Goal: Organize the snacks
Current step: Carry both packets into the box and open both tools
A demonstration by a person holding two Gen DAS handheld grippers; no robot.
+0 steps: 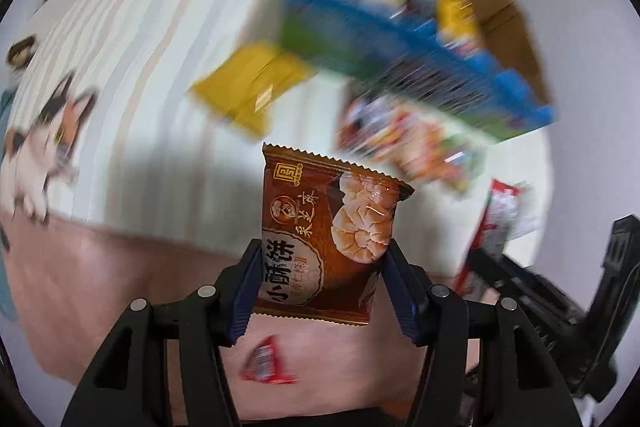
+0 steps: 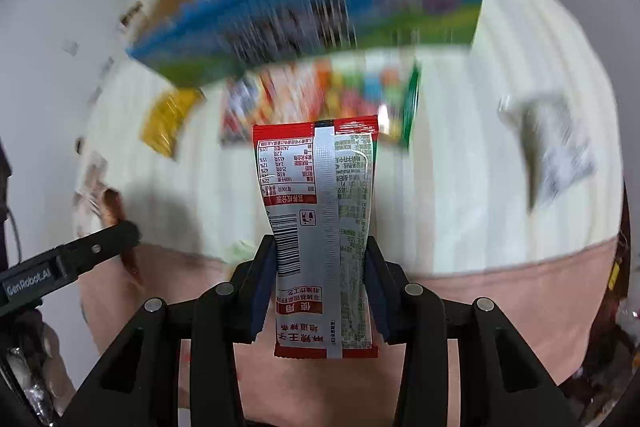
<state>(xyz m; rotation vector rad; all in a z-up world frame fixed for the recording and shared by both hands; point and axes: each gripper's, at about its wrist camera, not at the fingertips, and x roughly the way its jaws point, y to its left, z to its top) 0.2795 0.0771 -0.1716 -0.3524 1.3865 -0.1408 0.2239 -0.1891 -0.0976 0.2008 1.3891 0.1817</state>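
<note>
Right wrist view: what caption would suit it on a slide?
Right tongs pinch a red-and-silver snack packet above a striped cloth strewn with snacks.

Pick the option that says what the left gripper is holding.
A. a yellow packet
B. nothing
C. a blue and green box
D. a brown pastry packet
D: in the left wrist view the left gripper is clamped on the brown pastry packet, while the yellow packet lies on the striped cloth.
</note>
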